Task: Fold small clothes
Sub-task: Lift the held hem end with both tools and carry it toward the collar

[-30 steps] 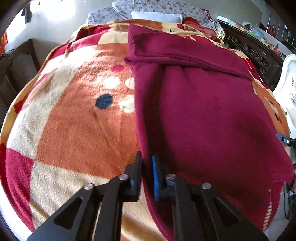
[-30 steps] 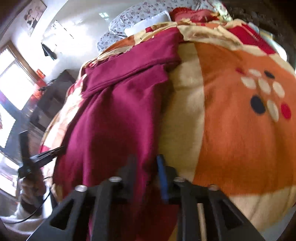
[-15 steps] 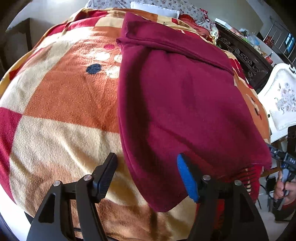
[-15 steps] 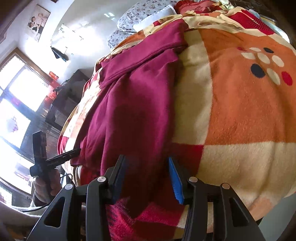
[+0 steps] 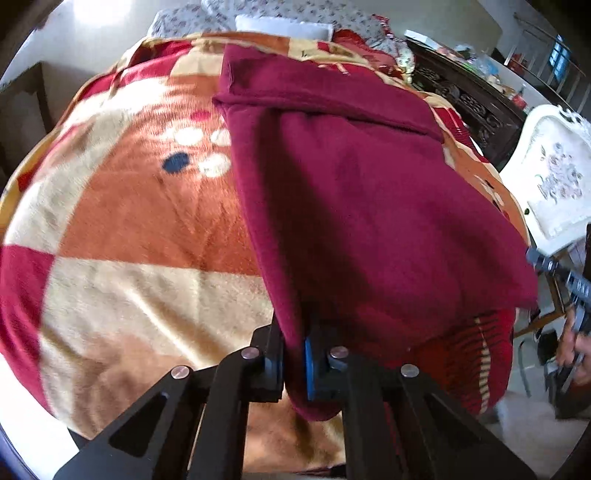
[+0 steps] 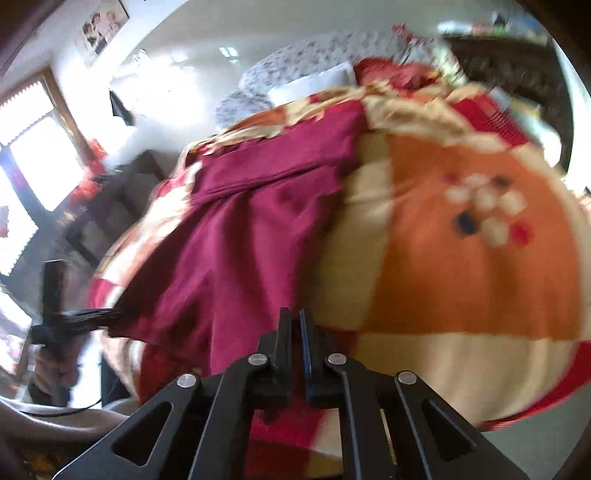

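A maroon garment (image 5: 362, 206) lies spread lengthwise on a bed blanket, its far end folded over. My left gripper (image 5: 293, 363) is shut on the garment's near left corner, cloth pinched between its pads. In the right wrist view the same garment (image 6: 236, 236) lies left of centre. My right gripper (image 6: 293, 345) has its jaws nearly together at the garment's near right edge; the blurred view does not show whether cloth sits between them. The left gripper (image 6: 92, 317) also shows there at the garment's far corner.
The blanket (image 5: 122, 229) is orange, cream and red with a flower print (image 5: 192, 151). Pillows (image 5: 280, 22) lie at the bed's head. A dark carved cabinet (image 5: 465, 99) and a white chair (image 5: 554, 184) stand to the right. A window (image 6: 33, 162) is at left.
Both grippers opened half a second ago and have closed again. The left one now pinches the garment's near corner. The right view has swung and blurred.
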`<state>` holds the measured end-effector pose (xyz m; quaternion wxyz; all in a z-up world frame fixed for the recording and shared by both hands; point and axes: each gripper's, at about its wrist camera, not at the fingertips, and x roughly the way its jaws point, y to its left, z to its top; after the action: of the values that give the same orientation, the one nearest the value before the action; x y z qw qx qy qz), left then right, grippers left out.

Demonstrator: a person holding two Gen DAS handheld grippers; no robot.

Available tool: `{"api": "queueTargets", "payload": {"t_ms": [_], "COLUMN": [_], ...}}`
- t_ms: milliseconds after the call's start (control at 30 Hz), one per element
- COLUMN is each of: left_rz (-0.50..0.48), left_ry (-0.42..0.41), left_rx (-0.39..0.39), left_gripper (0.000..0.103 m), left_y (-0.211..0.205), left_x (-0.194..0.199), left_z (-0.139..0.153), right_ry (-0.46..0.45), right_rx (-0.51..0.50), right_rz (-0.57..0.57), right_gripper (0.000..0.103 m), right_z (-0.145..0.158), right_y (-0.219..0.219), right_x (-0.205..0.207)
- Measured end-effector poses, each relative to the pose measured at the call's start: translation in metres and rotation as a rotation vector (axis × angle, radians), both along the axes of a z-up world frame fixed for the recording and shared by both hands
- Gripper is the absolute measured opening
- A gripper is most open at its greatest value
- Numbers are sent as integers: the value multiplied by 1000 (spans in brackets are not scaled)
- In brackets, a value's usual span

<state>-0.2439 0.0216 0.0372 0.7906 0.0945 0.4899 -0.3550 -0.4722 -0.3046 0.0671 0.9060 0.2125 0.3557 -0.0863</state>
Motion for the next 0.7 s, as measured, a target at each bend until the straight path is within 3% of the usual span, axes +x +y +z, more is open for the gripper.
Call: {"api": "queueTargets", "payload": {"t_ms": [67,167,233,300,333,400,567,700], "left_rz": [4,26,20,15,15,18,40,45], "left_ry": [10,57,34,30,37,46,40,-8], "left_rx": [17,39,35,36,38,39,34,68], "left_gripper": [8,8,8,8,9,9,13,18], "left_y": [2,2,1,2,3,3,4,-1], "left_x": [2,8,6,7,8,9,7,0], "left_z": [-6,-25,-21,-19,-20,-21,-22,-22], "right_ry": [45,73,19,7,16,20,42,32], "right_rx": [-45,122,283,365,358,332,387,365], "right_rz": [-47,-63,-32,8,33,65,89,112], "right_gripper": [4,7,11,48,54,54,54,54], "right_z": [-5,-30,-40,-45,-44,-42,-54,-51], "right_y": [-9,-25,-27,-21,-15,-6,2,11], "right_x": [-3,-5,-9,-8,-5,-2,7,7]}}
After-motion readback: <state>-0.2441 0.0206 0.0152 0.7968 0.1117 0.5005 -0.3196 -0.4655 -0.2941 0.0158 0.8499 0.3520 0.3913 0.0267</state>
